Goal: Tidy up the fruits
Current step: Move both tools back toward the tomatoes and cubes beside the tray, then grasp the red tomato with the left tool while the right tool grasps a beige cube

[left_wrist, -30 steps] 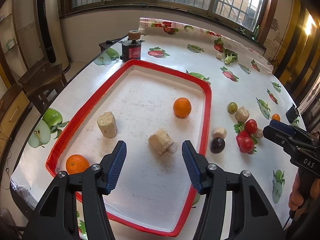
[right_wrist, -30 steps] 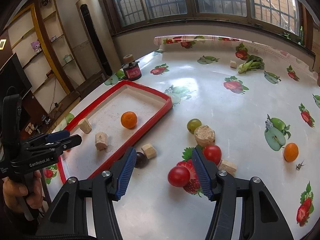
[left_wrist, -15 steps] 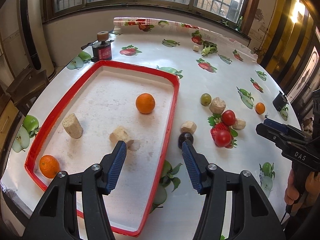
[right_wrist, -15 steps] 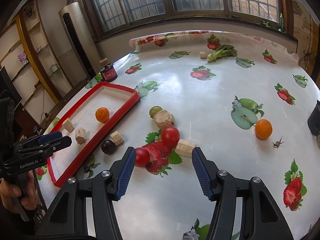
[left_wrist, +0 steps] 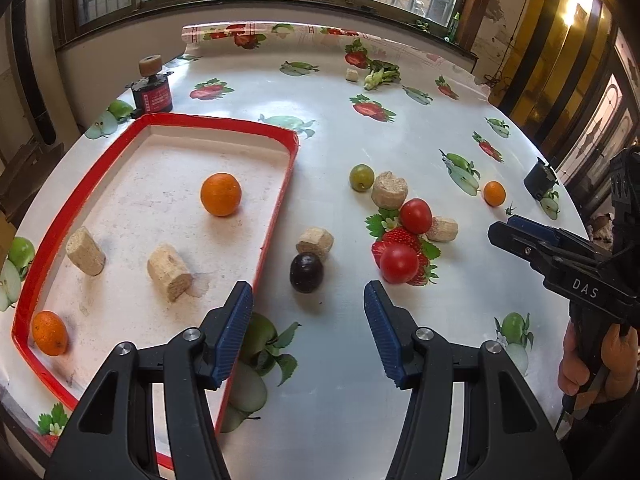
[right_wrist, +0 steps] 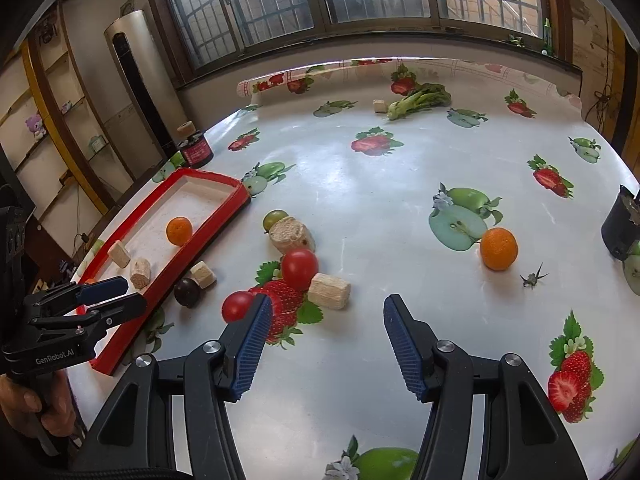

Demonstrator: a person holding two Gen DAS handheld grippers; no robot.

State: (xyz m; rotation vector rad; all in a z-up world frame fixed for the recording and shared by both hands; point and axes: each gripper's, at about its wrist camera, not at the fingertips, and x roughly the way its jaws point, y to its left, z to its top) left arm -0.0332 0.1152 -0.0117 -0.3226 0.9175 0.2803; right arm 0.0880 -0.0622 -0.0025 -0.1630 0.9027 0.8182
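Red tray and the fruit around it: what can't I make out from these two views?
- Red tray: its near corner in the left wrist view is hidden behind the left gripper.
- Orange at the tray's near end: right wrist view shows only a sliver behind the left gripper.
- Small dark item beside the loose orange: too small to identify.
- Black container: cut off by the right edge.

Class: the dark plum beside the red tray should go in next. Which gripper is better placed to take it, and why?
Probably left: the left gripper is open with the dark plum just ahead of it; the right gripper faces bare table.
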